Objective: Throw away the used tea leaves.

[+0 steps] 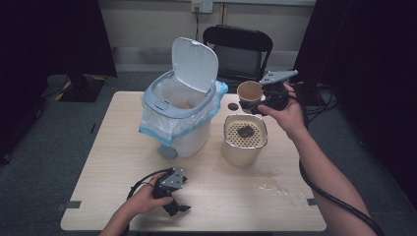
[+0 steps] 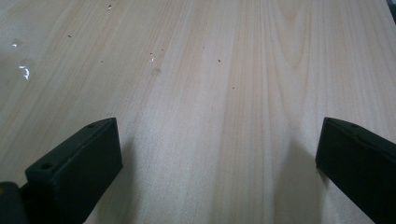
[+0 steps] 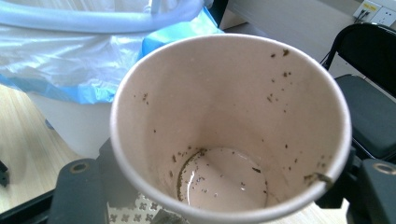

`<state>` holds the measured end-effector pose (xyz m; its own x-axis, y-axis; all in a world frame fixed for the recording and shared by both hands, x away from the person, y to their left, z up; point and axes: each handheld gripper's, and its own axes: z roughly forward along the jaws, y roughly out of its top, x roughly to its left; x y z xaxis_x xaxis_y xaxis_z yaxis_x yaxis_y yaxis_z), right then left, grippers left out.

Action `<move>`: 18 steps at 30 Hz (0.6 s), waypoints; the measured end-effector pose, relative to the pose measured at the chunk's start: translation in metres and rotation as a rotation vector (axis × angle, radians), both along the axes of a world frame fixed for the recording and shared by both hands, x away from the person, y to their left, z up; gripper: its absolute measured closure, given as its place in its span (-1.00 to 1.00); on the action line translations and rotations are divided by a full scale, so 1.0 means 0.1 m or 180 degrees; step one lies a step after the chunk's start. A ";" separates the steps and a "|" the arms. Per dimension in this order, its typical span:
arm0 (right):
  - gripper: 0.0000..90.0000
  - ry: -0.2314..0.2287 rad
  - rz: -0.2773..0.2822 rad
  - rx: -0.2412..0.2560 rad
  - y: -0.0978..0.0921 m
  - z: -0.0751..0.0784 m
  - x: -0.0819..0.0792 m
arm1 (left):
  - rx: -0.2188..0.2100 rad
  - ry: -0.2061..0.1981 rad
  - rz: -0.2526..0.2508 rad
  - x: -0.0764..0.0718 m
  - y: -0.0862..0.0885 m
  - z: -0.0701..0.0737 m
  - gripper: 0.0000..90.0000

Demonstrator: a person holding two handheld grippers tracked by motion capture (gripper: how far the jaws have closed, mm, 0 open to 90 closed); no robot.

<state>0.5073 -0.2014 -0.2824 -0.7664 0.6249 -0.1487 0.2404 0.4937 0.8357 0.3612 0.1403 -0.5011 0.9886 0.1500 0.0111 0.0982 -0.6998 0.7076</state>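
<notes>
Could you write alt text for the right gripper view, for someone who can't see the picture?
A paper cup, held between the right gripper's two black jaws, is seen from above: nearly empty, with dark flecks on its walls and a little liquid at the bottom. Behind it stands a white bin lined with a blue-edged plastic bag, with a black chair at right.

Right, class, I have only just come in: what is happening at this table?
A person works with a tool in each hand. The right tool grips a paper cup, tilted above a cream container with a strainer top where a dark clump sits. The cup holds only dregs and specks. A bin with its lid up stands beside it. The left tool rests open on the table.
</notes>
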 end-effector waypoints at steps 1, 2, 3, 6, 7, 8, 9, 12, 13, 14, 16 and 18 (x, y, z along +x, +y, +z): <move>-0.39 0.0010 0.0004 0.0009 0.00 0.01 0.00 | 0.0003 -0.0002 -0.0002 0.00 0.00 0.00 -1.00; -0.39 0.0011 0.0000 0.0014 0.01 0.02 0.00 | 0.0003 -0.0002 -0.0002 0.00 0.00 0.00 -1.00; -0.39 0.0015 0.0005 0.0020 0.01 0.02 0.00 | 0.0002 -0.0001 -0.0001 0.00 0.00 0.00 -1.00; -0.39 0.0029 0.0008 0.0049 0.02 0.05 0.00 | 0.0002 -0.0001 -0.0002 0.00 0.00 0.00 -1.00; -0.39 0.0049 0.0015 0.0067 0.02 0.06 0.00 | 0.0001 0.0000 -0.0002 0.00 0.00 0.00 -1.00; -0.39 0.0062 0.0019 0.0076 0.03 0.06 -0.01 | -0.0001 0.0002 0.0000 0.00 0.00 0.00 -1.00; -0.39 0.0064 0.0028 0.0077 0.04 0.07 -0.01 | -0.0004 0.0004 0.0002 0.00 0.00 0.00 -1.00; -0.39 0.0056 0.0063 0.0041 0.07 0.12 -0.01 | -0.0004 0.0003 0.0002 0.00 0.00 0.00 -1.00; -0.39 0.0052 0.0071 0.0052 0.07 0.14 -0.01 | -0.0006 0.0003 0.0004 0.00 0.00 0.00 -1.00; -0.39 0.0049 0.0081 0.0053 0.08 0.15 -0.01 | -0.0006 0.0004 0.0004 0.00 0.00 0.00 -1.00; -0.39 0.0055 0.0093 0.0063 0.09 0.18 -0.01 | -0.0007 0.0006 0.0005 0.00 0.00 0.00 -1.00; -0.39 0.0056 0.0103 0.0076 0.11 0.20 -0.02 | -0.0006 0.0002 0.0006 0.00 0.00 0.00 -1.00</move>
<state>0.5057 -0.1905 -0.2629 -0.7886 0.6030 -0.1204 0.2394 0.4815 0.8431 0.3609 0.1401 -0.5012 0.9884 0.1518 0.0102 0.0999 -0.6984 0.7087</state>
